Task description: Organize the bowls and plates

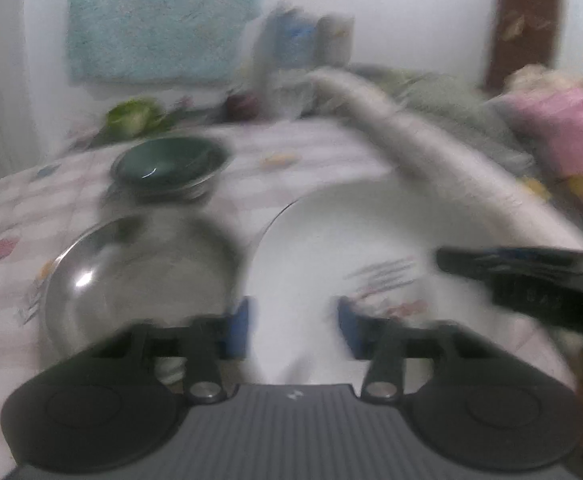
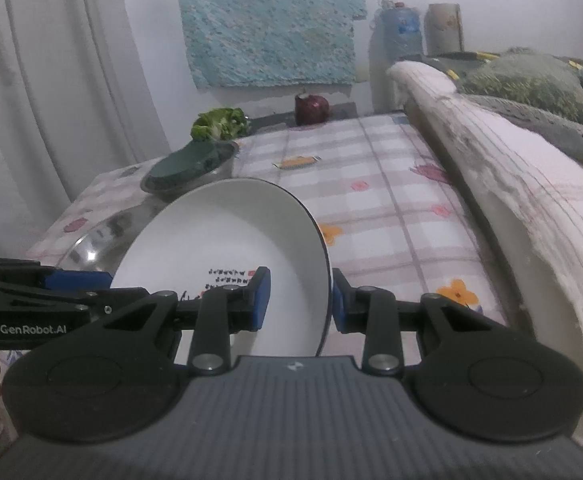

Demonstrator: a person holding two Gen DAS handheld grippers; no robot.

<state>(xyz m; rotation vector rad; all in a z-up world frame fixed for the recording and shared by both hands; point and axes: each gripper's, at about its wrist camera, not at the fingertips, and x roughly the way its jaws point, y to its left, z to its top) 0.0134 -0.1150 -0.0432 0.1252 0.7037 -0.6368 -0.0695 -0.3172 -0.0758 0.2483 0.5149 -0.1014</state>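
A white plate (image 2: 231, 236) with dark script and a red mark is tilted up off the checked cloth. My right gripper (image 2: 300, 300) is open, its blue pads either side of the plate's near rim, not closed on it. My left gripper (image 1: 293, 330) is open with the same white plate (image 1: 323, 240) between its pads; this view is blurred, so contact is unclear. My left gripper also shows in the right wrist view (image 2: 79, 280) at the plate's left edge. A steel plate (image 1: 139, 276) lies to the left. A dark green bowl (image 1: 171, 160) sits in a steel bowl (image 1: 163, 192) behind it.
The checked cloth (image 2: 391, 200) covers the surface. Broccoli (image 2: 219, 124) and a red onion (image 2: 311, 109) lie at the far edge. A folded blanket edge (image 2: 491, 184) and cushions rise along the right. Curtains (image 2: 51, 80) hang at the left.
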